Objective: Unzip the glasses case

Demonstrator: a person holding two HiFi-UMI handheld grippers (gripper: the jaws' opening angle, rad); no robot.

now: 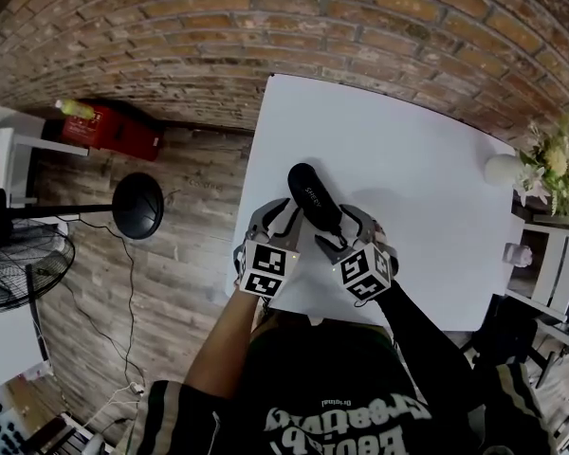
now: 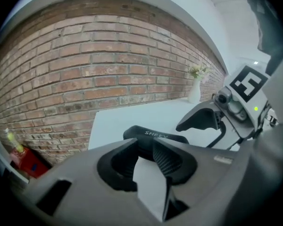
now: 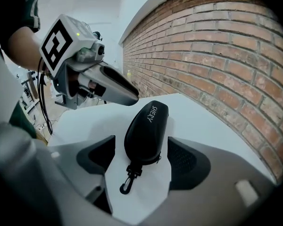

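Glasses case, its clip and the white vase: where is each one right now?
glasses case [image 3: 146, 128], right gripper view, middle of its black lid.
clip [image 3: 132, 172], right gripper view, its swivel top, just below the case's near end.
white vase [image 1: 501, 170], head view, its round body.

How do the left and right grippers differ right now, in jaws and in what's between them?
Jaw gap: the right gripper's jaws stand wide apart; the left gripper's are noticeably closer together.
Contents: the glasses case's clip end lies between the right gripper's jaws, untouched; the left gripper shows mostly bare table between its jaws, with the case at its tips.
Shared: both point at the case, and neither looks clamped on it.
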